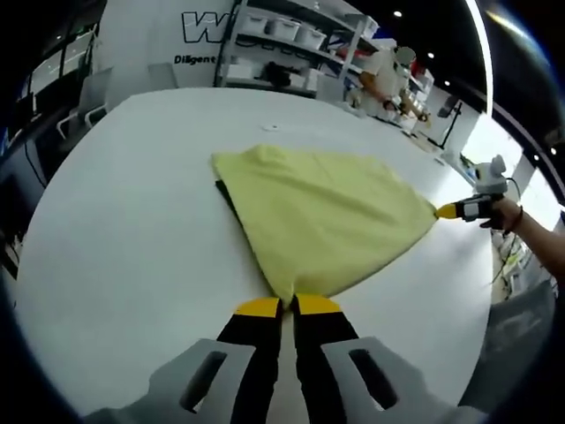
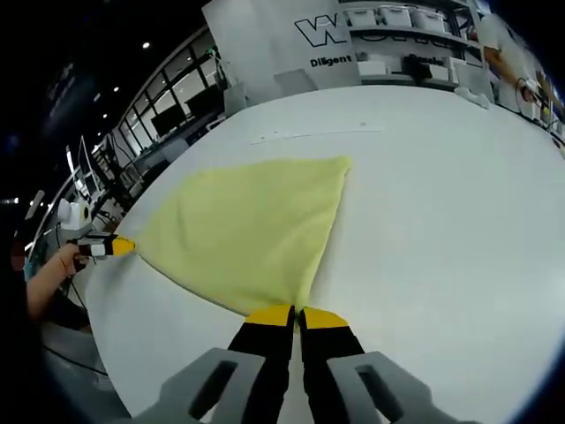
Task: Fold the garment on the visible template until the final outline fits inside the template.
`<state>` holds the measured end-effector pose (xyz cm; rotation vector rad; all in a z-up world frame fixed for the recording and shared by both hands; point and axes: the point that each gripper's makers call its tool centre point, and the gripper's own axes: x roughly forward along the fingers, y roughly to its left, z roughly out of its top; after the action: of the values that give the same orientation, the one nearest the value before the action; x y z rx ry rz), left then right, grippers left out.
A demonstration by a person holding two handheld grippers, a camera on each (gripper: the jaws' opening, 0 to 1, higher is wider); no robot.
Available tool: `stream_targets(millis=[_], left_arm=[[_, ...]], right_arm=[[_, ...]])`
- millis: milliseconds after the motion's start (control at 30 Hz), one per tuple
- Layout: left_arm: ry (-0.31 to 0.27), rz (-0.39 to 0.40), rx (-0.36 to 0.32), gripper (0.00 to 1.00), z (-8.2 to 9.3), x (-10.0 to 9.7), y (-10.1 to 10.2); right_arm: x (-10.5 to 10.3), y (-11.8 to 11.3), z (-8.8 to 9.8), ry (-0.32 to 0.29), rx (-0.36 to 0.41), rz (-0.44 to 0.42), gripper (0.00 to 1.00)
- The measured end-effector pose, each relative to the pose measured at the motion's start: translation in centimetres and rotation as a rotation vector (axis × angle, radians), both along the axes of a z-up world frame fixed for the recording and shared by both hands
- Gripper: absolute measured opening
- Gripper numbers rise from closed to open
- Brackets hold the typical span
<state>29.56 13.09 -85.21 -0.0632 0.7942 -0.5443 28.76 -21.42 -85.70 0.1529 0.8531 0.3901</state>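
A pale yellow garment (image 1: 327,216) lies on the white table (image 1: 132,230), pulled taut into a triangle between two held corners. A thin dark edge (image 1: 227,194), perhaps the template, peeks out under its far left side. At the bottom of the left gripper view, my left gripper (image 1: 288,306) is shut on the near corner. My right gripper (image 1: 452,210) pinches the right-hand corner. In the right gripper view, the right gripper (image 2: 298,313) is shut on the garment (image 2: 256,230), and the left gripper (image 2: 119,247) holds the far left tip with a hand (image 2: 48,274) behind it.
Shelves with white bins (image 1: 291,31) stand beyond the table's far edge, with a person (image 1: 384,75) beside them. A grey chair (image 1: 93,93) is at the far left. The table's edge (image 2: 97,336) runs close by the left gripper.
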Motion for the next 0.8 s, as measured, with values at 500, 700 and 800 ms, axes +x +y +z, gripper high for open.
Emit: stream_targets(millis=[500, 700, 800], left_arm=[[-0.025, -0.045, 0.06, 0.02, 0.1, -1.7, 0.2], [-0.021, -0.047, 0.061, 0.02, 0.1, -2.4, 0.3], [-0.019, -0.051, 0.07, 0.02, 0.1, -3.3, 0.3]], right_arm=[[-1.8, 0.2, 0.1, 0.003, -0.019, 0.031, 0.0], [-2.4, 0.2, 0.0, 0.005, -0.02, 0.032, 0.0], [-3.3, 0.4, 0.0, 0.005, -0.028, 0.042, 0.0]])
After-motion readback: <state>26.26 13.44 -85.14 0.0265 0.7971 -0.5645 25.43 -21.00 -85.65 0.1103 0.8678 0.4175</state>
